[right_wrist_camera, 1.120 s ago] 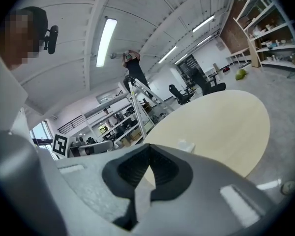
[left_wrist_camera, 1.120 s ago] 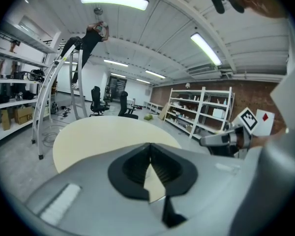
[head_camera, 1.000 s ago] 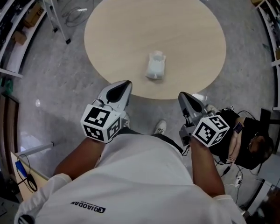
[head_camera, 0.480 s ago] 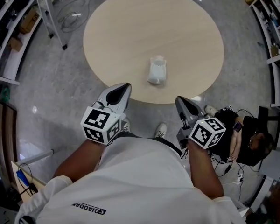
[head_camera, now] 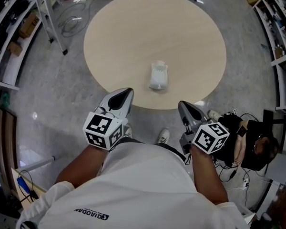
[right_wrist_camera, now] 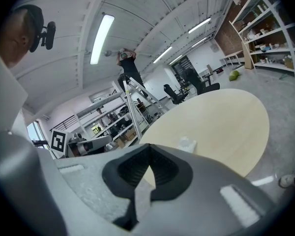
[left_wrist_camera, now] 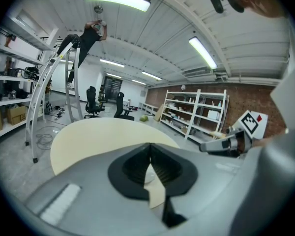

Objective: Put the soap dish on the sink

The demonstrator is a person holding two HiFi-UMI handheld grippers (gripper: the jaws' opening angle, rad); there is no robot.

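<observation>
Soap dish (head_camera: 158, 76), on round table (head_camera: 124, 32), long axis toward its centre

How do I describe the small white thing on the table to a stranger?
Find the large round beige table. Near its edge closest to the person lies a small white object, the only thing on the tabletop.

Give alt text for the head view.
From above: a person's left hand-held gripper and right hand-held gripper, both shut and empty, hover short of a round table. A small white object lies near its closer edge.
</observation>
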